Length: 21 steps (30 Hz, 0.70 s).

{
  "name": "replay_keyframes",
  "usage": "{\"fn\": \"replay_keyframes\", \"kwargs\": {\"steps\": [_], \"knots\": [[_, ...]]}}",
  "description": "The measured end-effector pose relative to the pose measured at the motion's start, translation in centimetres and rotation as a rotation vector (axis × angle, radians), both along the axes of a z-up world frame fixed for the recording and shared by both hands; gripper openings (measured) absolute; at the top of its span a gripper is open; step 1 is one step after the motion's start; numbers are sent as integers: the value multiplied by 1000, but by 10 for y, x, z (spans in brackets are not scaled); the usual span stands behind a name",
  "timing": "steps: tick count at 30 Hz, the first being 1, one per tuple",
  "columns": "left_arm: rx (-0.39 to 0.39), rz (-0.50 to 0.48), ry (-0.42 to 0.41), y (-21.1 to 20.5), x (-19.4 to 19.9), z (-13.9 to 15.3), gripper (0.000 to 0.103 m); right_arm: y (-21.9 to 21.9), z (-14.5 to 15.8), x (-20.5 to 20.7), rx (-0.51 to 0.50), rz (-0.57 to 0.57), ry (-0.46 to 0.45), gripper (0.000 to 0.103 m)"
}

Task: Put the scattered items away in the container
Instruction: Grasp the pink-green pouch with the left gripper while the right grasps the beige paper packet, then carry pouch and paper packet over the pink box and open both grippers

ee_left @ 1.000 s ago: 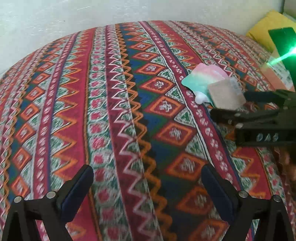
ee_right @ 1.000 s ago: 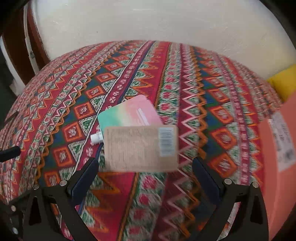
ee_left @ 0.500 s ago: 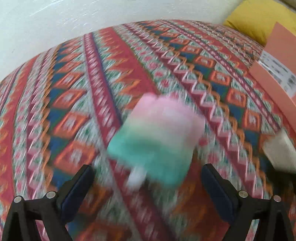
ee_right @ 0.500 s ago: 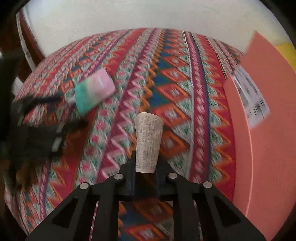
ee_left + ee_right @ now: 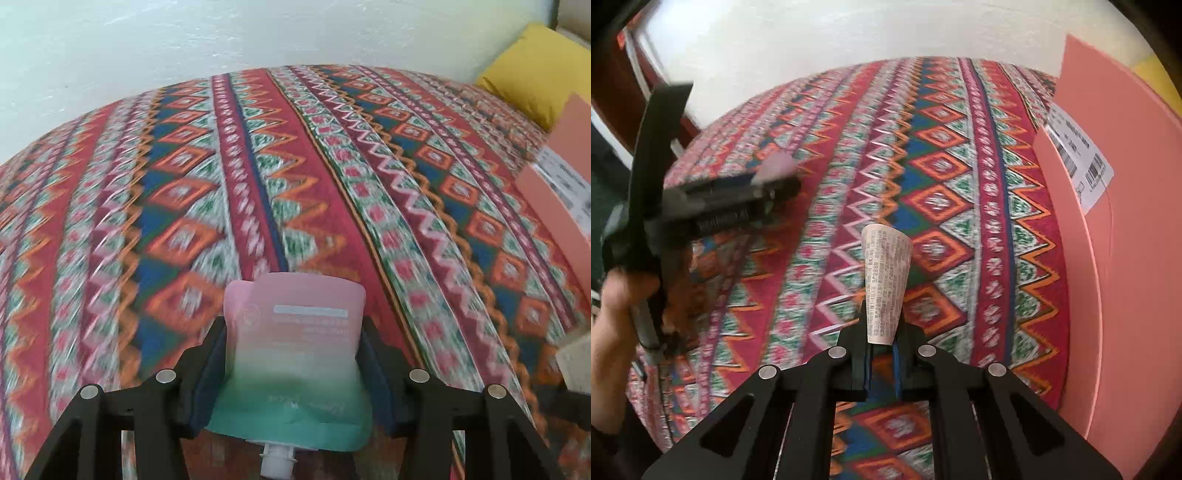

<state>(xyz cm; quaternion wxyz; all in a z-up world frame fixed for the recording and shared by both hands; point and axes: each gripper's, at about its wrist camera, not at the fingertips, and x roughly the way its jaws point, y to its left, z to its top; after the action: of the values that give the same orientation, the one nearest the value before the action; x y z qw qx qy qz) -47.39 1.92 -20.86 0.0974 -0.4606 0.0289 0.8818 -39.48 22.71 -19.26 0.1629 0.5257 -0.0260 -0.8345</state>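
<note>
Glossy flat pouch [image 5: 295, 354]; thin curled printed sachet [image 5: 886, 284].

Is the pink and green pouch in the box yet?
Not yet. The pouch sits between the left gripper's fingers above the patterned blanket, and the pink box stands off to the side.

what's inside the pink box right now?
Cannot tell. Only the outer wall of the pink box and its barcode label show; the interior faces away from both cameras, so any contents are hidden.
</note>
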Motion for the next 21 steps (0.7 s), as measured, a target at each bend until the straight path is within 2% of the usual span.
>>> {"fn": "replay_keyframes", "kwargs": {"steps": [6,13,21], "knots": [[2,56,64,-7,82,45,57,-38,29,56,-47,50,54,6],[-23,55,171,-1,177,101,57,-70,53,141,-96,78,97,6],[16,-8,235,12,263,144,57,-54,90,230,-89,60,167,6]]}}
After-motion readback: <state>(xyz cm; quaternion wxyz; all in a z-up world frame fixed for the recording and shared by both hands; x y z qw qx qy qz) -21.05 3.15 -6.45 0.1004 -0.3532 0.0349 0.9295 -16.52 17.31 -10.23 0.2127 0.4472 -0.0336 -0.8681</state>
